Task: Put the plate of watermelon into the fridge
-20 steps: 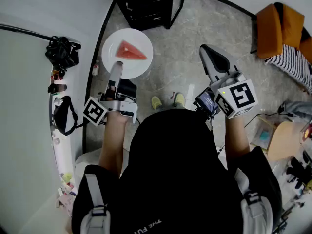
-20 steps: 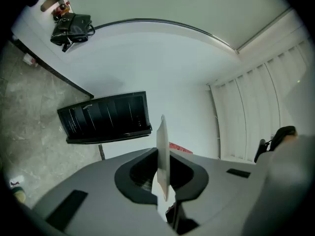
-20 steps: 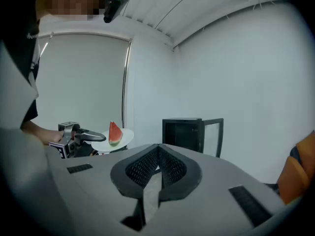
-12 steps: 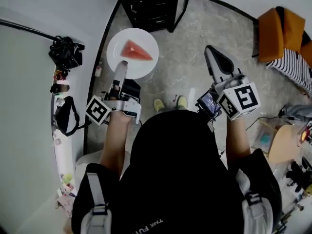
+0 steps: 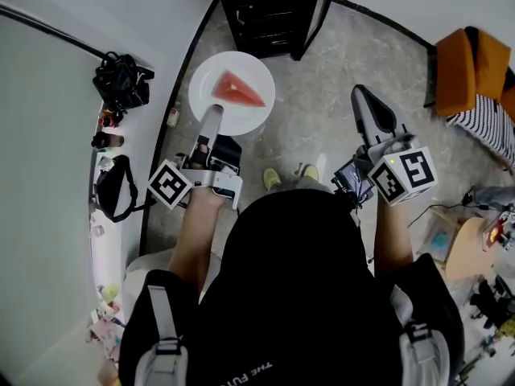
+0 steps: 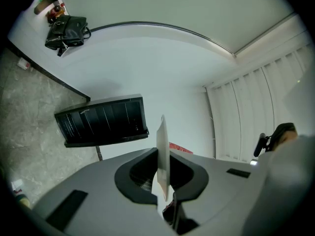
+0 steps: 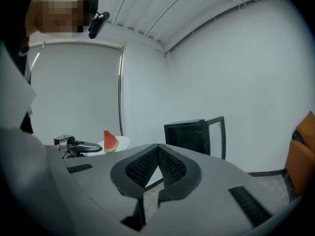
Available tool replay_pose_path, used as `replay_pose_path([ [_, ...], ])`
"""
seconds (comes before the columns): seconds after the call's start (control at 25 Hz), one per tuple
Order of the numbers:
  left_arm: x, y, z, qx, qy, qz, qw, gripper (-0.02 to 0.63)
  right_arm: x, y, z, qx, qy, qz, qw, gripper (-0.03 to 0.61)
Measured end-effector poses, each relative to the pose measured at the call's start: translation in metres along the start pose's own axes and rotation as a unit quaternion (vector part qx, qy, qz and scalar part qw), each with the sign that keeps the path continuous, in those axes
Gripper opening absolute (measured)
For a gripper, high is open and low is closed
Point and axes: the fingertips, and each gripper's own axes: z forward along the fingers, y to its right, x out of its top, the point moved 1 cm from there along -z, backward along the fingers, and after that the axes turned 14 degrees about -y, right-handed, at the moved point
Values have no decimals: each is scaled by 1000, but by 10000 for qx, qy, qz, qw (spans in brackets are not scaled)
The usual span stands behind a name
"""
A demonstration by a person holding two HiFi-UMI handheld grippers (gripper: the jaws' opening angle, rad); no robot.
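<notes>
A white plate (image 5: 232,107) with a red watermelon wedge (image 5: 238,89) hangs over the grey floor, my left gripper (image 5: 216,112) shut on its near rim. In the left gripper view the plate (image 6: 162,146) stands edge-on between the jaws, with a sliver of watermelon (image 6: 181,148) behind it. Just beyond it stands the black fridge (image 5: 269,10) with its glass door (image 5: 320,10) swung open; it also shows as the fridge (image 6: 101,119) and the fridge (image 7: 192,134). My right gripper (image 5: 362,95) is shut and empty, to the right of the plate (image 7: 120,142).
A black bag (image 5: 122,83) and small items lie on the white counter (image 5: 48,151) at the left. An orange chair (image 5: 460,63) and a striped cloth (image 5: 492,117) stand at the right. The person's shoes (image 5: 273,179) are on the floor below the plate.
The person has moved forward: the plate in the left gripper and the right gripper are both closer to the open fridge. The grip on the plate is unchanged.
</notes>
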Motion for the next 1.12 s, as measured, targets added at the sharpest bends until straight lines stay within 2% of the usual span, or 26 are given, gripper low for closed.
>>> replay_pose_path([
  [0.52, 0, -10, -2, 37, -35, -49, 10000, 28, -8, -9, 6, -48, -103, 21, 9999, 6],
  [0.76, -2, -12, -3, 150, -48, -99, 9998, 28, -6, -10, 10, -231, -292, -231, 9990, 6],
  [1.12, 0, -9, -2, 26, -84, -64, 9999, 28, -1, -15, 12, -291, -309, -373, 9984, 6],
])
